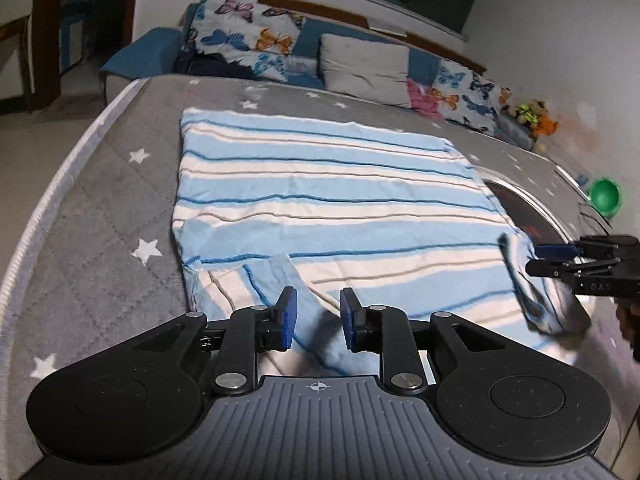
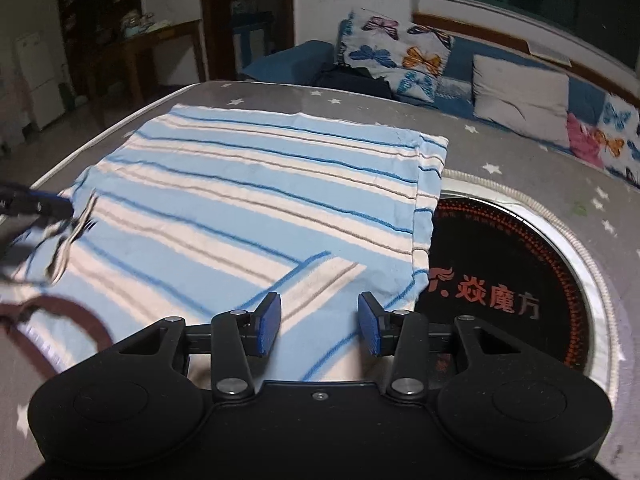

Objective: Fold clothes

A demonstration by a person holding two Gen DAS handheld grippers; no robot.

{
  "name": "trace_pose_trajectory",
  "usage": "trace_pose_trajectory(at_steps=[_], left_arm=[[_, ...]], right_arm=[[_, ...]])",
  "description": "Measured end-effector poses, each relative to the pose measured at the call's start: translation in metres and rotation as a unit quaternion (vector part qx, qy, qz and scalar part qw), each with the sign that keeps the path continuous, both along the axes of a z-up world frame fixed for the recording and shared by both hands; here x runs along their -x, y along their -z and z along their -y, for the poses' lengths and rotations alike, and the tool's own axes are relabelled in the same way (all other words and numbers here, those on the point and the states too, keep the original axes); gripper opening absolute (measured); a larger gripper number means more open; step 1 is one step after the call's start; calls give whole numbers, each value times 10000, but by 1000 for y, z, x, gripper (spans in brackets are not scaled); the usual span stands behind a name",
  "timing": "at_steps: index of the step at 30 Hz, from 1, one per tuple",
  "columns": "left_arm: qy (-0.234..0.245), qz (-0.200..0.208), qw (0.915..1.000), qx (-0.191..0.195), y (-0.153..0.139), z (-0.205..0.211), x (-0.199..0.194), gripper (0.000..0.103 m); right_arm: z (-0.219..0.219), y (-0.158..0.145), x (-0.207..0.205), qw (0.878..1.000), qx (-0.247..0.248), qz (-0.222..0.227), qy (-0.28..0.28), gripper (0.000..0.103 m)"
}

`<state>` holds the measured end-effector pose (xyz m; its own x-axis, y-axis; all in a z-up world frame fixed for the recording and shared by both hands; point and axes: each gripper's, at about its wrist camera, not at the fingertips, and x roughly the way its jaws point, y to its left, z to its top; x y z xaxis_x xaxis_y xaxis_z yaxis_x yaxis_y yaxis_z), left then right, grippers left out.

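Left gripper (image 1: 316,318) low, level, blue-padded jaws parted. Right gripper (image 2: 319,328) likewise low, level, jaws parted wider. Both side by side, pointing forward.

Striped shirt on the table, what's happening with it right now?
A person with a gripper in each hand is folding the striped shirt, which lies flat on the grey star-print cover. The left gripper is open over the near sleeve, which is folded onto the body. The right gripper is open over the other sleeve, beside the round black cooktop. Neither grips cloth.
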<state>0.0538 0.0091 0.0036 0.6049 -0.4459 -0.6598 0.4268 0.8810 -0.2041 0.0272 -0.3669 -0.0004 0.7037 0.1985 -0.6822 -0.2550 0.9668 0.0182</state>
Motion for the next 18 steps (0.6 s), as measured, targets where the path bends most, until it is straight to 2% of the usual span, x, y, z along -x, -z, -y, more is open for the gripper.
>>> trace_pose_trajectory(at_steps=[6,9,18], left_arm=[[339,295,9983,-364,-8,-6,43,27],[580,520,9948,-660,-10,-8,72,29],[1229,1036,9759,-1476,-2,-12,124,34]], right_arm=[[-8,-7,47,9983,226,-31,-542,46],[-13,-8,70,9960,309,-91,-832,46],[-44,0,85,9870,671,-169,-1453,46]])
